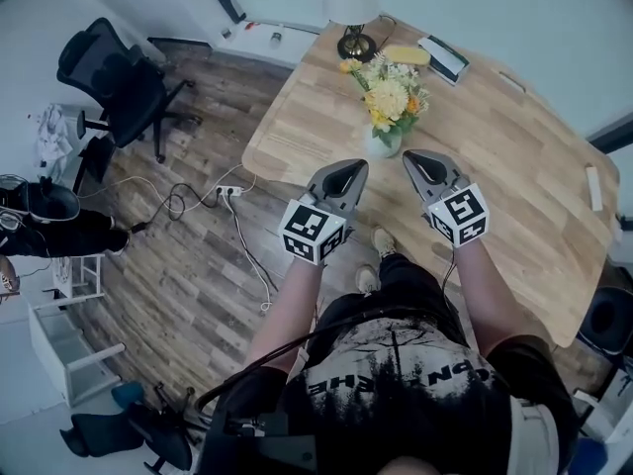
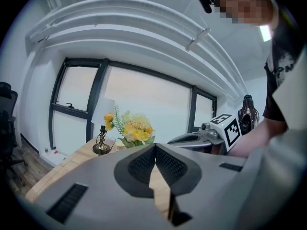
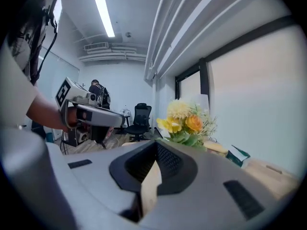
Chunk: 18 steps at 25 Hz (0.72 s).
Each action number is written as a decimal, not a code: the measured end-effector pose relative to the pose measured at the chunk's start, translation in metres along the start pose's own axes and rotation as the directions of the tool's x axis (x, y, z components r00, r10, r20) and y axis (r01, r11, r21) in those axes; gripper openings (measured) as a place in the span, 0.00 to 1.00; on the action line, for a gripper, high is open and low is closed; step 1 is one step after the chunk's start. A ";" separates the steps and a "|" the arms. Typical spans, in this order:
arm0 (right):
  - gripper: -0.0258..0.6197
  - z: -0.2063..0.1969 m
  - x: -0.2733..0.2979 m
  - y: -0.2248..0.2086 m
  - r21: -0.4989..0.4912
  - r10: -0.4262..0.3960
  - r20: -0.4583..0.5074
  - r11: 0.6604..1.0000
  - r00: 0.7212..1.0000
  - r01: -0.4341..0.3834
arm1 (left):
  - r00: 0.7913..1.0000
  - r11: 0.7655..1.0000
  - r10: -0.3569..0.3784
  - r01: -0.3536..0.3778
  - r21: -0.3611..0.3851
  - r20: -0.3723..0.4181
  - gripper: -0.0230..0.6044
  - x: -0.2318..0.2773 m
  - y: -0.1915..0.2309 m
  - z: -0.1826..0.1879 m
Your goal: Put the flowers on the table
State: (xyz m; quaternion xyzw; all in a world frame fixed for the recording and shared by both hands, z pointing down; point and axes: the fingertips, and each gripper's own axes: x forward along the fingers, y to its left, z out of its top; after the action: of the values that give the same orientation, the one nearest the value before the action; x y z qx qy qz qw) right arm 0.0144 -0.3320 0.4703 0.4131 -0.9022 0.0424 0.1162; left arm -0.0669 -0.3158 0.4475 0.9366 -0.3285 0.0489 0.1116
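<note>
Flowers (image 1: pixel 393 97) in a vase (image 1: pixel 383 143) on the worktop (image 1: pixel 495 146), both grippers empty.
The vase stands near the worktop's edge, in front of a lamp (image 1: pixel 353 8). The left gripper (image 1: pixel 351 167) and right gripper (image 1: pixel 415 158) hover just beside it, jaws clenched on nothing.

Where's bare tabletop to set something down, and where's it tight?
Biggest free patch: table right of the flowers, out to the white bar by the right edge. Smaller strip left of the vase, toward the left corner. Crowded: far end, where lamp, yellow item and box cluster behind the flowers.
</note>
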 end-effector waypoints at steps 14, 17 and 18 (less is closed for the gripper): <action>0.06 0.030 -0.025 0.059 -0.056 0.020 0.043 0.998 0.999 -0.017 | 0.999 0.997 0.038 -0.040 0.061 0.025 0.06 -0.058 -0.014 0.006; 0.06 0.031 -0.028 0.064 -0.063 0.019 0.043 0.998 0.999 -0.016 | 0.999 0.997 0.042 -0.045 0.068 0.033 0.06 -0.065 -0.016 0.008; 0.06 0.031 -0.029 0.065 -0.065 0.017 0.045 0.998 0.999 -0.014 | 0.998 0.996 0.043 -0.046 0.070 0.035 0.06 -0.067 -0.017 0.008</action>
State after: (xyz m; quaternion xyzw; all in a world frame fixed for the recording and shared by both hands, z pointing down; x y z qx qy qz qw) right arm -0.0220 -0.2736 0.4344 0.4032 -0.9086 0.0049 0.1087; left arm -0.1082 -0.2643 0.4260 0.9331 -0.3491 0.0472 0.0717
